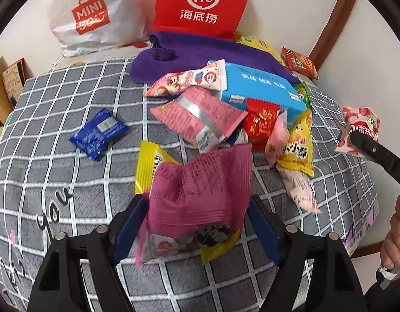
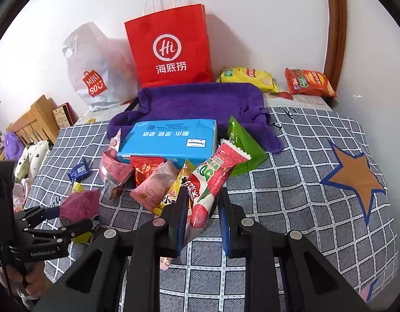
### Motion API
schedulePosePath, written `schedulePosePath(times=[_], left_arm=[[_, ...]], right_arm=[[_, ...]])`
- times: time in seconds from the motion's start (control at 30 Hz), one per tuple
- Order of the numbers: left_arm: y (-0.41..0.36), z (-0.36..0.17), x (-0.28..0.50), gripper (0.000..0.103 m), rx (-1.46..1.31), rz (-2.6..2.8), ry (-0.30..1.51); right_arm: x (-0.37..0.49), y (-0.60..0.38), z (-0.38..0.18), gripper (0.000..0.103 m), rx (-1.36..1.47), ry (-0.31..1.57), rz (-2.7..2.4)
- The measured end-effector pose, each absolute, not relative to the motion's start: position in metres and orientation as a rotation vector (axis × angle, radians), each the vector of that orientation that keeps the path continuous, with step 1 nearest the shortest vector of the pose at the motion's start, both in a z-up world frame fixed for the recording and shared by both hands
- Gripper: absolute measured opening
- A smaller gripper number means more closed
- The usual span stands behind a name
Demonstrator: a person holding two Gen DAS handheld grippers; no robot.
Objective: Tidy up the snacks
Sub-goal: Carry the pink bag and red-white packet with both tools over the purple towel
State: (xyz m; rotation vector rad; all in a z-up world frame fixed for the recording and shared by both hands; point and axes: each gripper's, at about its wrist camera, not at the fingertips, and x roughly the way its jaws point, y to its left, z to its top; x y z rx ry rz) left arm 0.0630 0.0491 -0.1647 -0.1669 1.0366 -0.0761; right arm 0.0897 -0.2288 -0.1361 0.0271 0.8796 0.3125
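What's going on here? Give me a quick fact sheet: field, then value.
Setting: bed with grey checked cover
Left gripper: holds magenta snack packet
Right gripper: holds red-and-white strawberry packet
Pile: blue box atop loose snacks
Behind pile: purple cloth, red paper bag, white plastic bag
Set apart: blue packet

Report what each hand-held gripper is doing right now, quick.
Left hand-held gripper: closed on a magenta snack packet, lifted over the bed.
Right hand-held gripper: closed on a red and white snack packet.
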Motion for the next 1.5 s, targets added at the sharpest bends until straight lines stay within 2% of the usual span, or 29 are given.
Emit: schedulePosePath(times=[0.1, 0.27, 0.57, 1.0, 1.5], left_arm=[[0.046, -0.163, 0.068, 0.063, -0.14, -0.077, 1.024], [0.047, -0.156, 0.074, 0.055, -0.169, -0.104, 1.021], [0.036, -0.121, 0.079, 0.054, -0.165, -0.169, 0.967], [0.016, -0.07, 0.136, 0.055, -0.114, -0.201, 0.862], [0.022, -0.064, 0.223, 0.055, -0.113, -0.179, 0.86]], right_arm=[[0.092, -0.23, -0.138, 0.022, 0.028, 0.887, 0.307], [0.097, -0.234, -0.139, 0.022, 0.039, 0.888, 0.299], [0.108, -0.233, -0.124, 0.022, 0.038, 0.859, 0.32], [0.157, -0.212, -0.091, 0.022, 0.009, 0.812, 0.399], [0.242, -0.199, -0.084, 0.022, -0.004, 0.771, 0.387]])
